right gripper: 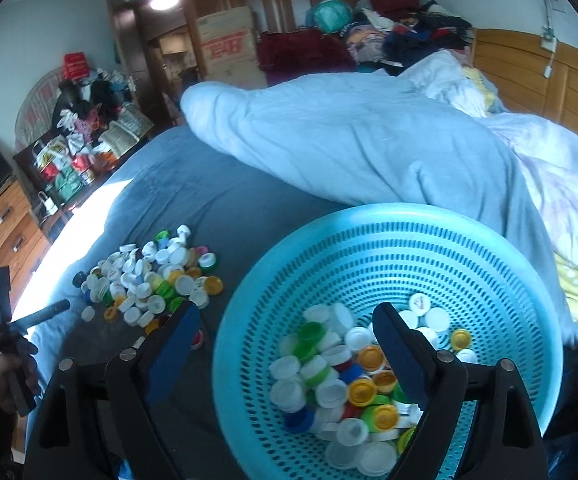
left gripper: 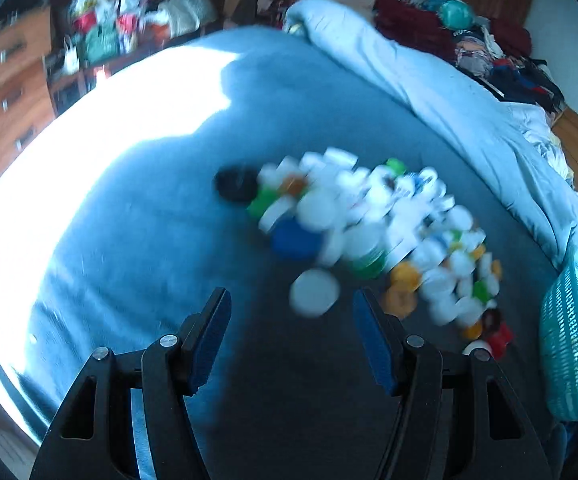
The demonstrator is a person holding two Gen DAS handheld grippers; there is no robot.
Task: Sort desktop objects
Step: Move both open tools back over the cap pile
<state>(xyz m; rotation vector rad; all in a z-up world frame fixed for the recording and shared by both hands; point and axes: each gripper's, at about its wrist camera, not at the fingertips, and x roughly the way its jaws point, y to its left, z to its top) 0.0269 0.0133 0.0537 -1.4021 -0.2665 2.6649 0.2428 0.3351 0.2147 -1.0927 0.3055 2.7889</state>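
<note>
**Caps going from bed pile into basket**

Right tongs (right gripper: 285, 344) are hanging over the blue basket (right gripper: 389, 216) with jaws wide apart and nothing between them. Sorted caps (right gripper: 349, 384) are already lying in the basket bottom. Left tongs (left gripper: 291, 312) are pointing down at the loose cap pile (left gripper: 369, 220) on the bed (left gripper: 129, 220), jaws partly apart and empty; a single white cap (left gripper: 315, 292) is sitting just beyond the tips, apart from the heap.

Next pick, in my judgement, is that lone white cap: it is lying clear of its neighbours, so the jaws can be straddling its rim without knocking others. Best to be coming down square, closing on the two opposite edges, lifting straight up. The bed cover is soft, so pressing too hard is likely sinking the cap and tilting it.

The left view is badly smeared, so cap colours and edges are only roughly readable there. The basket is cut off at that view's right edge. In the right view the tongs are covering part of the basket contents. A hand (right gripper: 5, 376) on the other tool is showing, dim, at the left edge.
</note>
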